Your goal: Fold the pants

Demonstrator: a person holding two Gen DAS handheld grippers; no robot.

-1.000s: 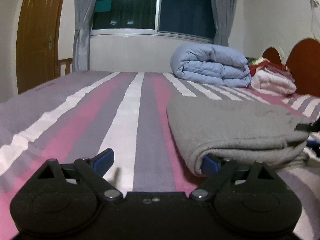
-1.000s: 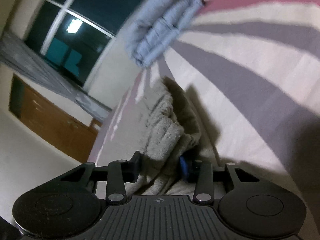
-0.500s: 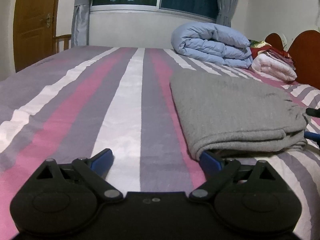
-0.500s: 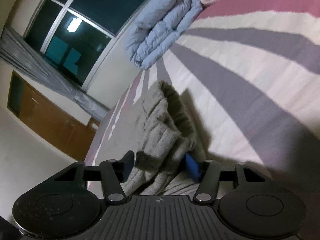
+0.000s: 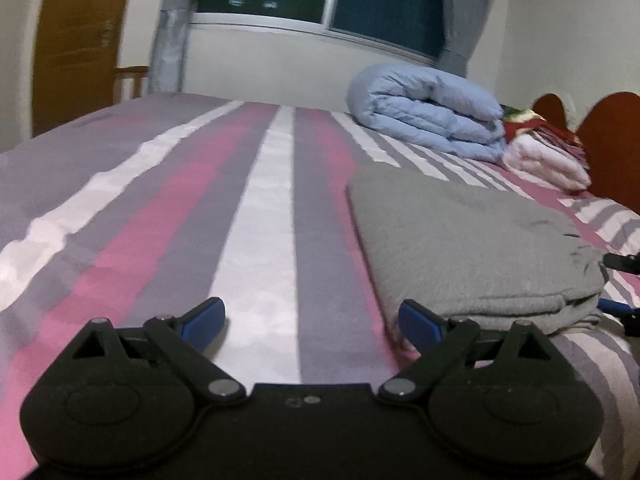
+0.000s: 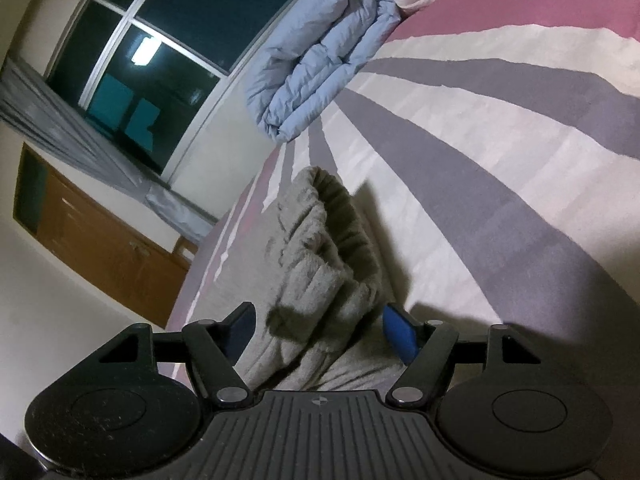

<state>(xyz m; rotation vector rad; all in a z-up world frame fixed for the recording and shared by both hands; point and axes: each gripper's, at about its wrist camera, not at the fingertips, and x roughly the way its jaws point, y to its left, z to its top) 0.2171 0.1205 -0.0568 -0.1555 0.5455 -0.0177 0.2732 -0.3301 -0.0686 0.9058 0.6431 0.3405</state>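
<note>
Folded grey fleece pants (image 5: pixel 472 248) lie at two o'clock beside my spread left gripper (image 5: pixel 312 320); their edge sits between my opening right gripper's (image 6: pixel 320 330) pads, unpinched.

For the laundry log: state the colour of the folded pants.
Grey; the folded pants show best in the left wrist view.

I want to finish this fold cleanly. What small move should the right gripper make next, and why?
Probably draw the right gripper straight back. Its jaws are opening, their pads no longer press the folded grey fleece pants, and the pants lie folded on the striped bedsheet.
</note>
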